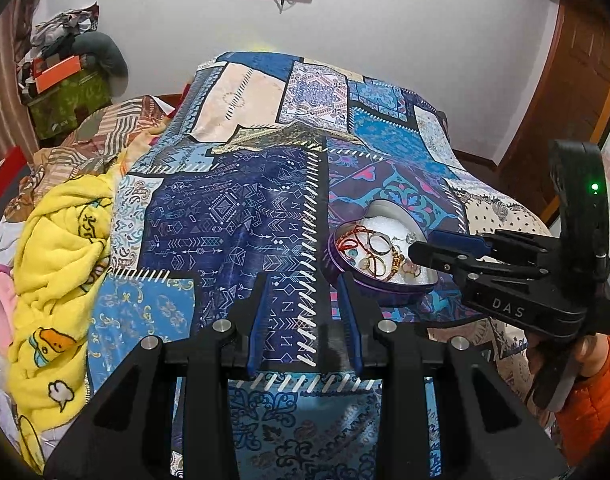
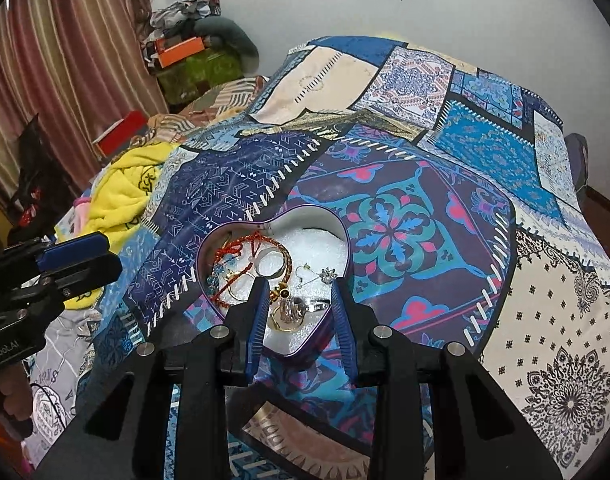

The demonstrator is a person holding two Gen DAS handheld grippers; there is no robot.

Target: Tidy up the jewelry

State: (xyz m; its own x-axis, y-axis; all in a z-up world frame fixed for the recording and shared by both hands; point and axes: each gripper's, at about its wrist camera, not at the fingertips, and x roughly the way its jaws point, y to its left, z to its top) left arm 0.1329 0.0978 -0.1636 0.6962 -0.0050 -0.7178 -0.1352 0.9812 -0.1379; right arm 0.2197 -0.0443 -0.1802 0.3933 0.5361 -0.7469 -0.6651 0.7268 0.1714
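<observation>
A purple heart-shaped tin [image 1: 401, 289] [image 2: 305, 354] lies open on the patchwork bedspread [image 1: 225, 208] [image 2: 425, 216]. On its white lining lie several bangles, rings, a red thread bracelet [image 2: 249, 242] and a small silver earring [image 2: 328, 275]. My right gripper [image 2: 298, 286] [image 1: 433, 246] hovers over the near half of the tin, jaws apart, with nothing pinched; the jewelry lies loose below. My left gripper [image 1: 303, 280] [image 2: 101, 258] hangs over bare cloth to the left of the tin, open and empty.
A yellow duck-print blanket [image 1: 57, 264] [image 2: 125, 184] is bunched at the bed's left side. Clothes and an orange box [image 1: 57, 72] are piled in the far left corner by a striped curtain [image 2: 45, 60]. A wooden door [image 1: 577, 80] stands right. An orange sleeve [image 1: 589, 392] holds the right gripper.
</observation>
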